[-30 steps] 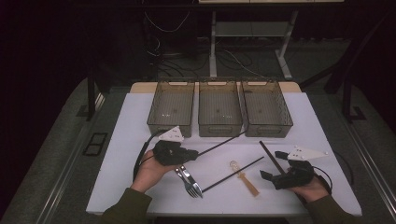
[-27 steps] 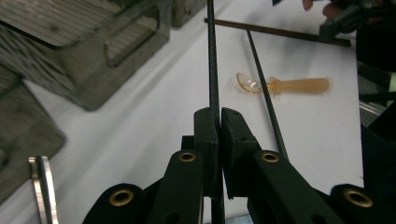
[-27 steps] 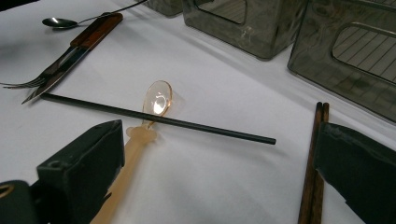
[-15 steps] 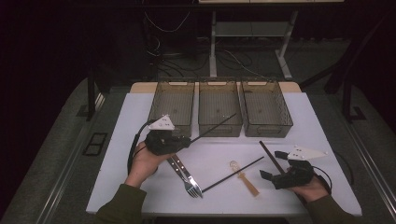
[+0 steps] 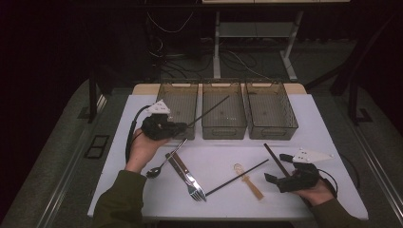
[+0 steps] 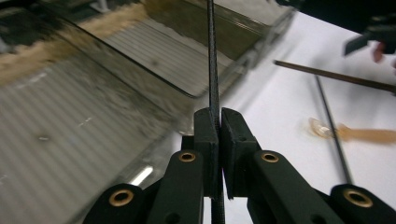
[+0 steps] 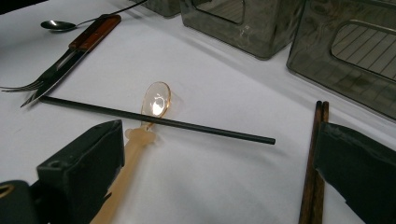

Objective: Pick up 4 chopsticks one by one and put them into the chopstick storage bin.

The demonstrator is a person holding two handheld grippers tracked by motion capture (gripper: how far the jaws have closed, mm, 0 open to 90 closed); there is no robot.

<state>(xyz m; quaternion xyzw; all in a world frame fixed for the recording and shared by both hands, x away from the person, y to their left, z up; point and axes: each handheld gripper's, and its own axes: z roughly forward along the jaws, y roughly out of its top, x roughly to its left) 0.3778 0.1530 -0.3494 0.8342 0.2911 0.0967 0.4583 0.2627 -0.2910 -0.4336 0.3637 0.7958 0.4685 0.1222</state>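
My left gripper (image 5: pixel 182 126) is shut on one end of a thin black chopstick (image 5: pixel 209 109), lifted in front of the left bin (image 5: pixel 167 95). The stick slants up and right, its far tip over the middle bin (image 5: pixel 223 127). In the left gripper view the pads (image 6: pixel 208 135) pinch the black chopstick (image 6: pixel 213 70) with no gap. My right gripper (image 5: pixel 277 176) rests open on the table at the front right, jaws wide. Between its jaws in the right gripper view lie a second black chopstick (image 7: pixel 159 120) and an amber plastic spoon (image 7: pixel 155 100).
A third bin (image 5: pixel 285 114) stands at the right of the row. A metal spoon (image 5: pixel 161 166), a fork and a knife (image 5: pixel 187 178) lie front centre. Brown wooden chopsticks (image 5: pixel 274 159) lie beside my right gripper. The white table (image 5: pixel 323 123) has bare room at the right.
My left gripper has risen and moved away from the person toward the bins, carrying the black chopstick; its tip now reaches over the middle bin. The right gripper has stayed put.
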